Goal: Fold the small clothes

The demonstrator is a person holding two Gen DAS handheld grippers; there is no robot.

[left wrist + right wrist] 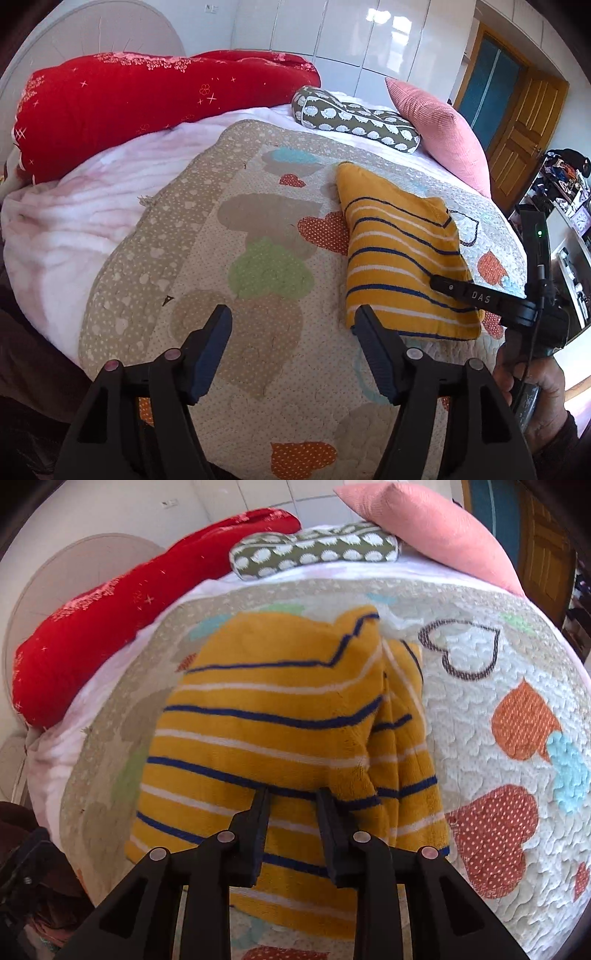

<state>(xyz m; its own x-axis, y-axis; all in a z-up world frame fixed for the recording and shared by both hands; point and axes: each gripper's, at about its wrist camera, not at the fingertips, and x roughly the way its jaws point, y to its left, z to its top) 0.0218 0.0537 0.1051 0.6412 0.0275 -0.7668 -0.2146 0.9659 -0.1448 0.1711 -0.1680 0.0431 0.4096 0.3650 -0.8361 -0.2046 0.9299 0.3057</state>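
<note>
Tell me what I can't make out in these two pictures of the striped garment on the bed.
- Striped garment, right wrist view: its near edge is covered by the right tool, so whether the pads pinch fabric is unclear.
- Same garment, left wrist view: its right side sits behind the right tool's body; sleeves and neckline are folded out of sight.
- Quilt, left wrist view: the near edge is cut off by the left tool.
- Shelf clutter: too small to identify.
</note>
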